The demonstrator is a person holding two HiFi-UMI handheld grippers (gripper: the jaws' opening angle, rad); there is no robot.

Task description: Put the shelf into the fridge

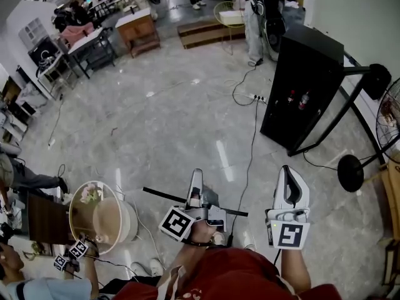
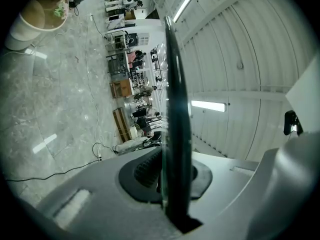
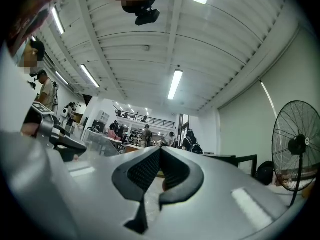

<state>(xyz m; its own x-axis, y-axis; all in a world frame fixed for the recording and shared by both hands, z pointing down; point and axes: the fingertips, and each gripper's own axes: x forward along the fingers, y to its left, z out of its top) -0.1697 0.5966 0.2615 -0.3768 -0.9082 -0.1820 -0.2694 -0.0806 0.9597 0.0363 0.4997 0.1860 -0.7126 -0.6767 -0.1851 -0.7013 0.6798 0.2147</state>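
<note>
**A:** What is the left gripper (image 1: 197,181) carrying?

**B:** Its jaws are clamping a thin, clear glass shelf (image 2: 176,109) with a dark rim. The shelf is showing edge-on between them, and in the head view it is sticking out to both sides of the gripper.

**A:** And the right gripper (image 3: 160,156)?

**B:** It is hovering near the left one. Its jaws are pressing together with nothing between them.

**A:** Where is the fridge standing?

**B:** The tall black fridge (image 1: 300,86) is standing on the grey marble floor (image 1: 175,124), ahead and to the right. It is well apart from the shelf and both grippers.
</note>
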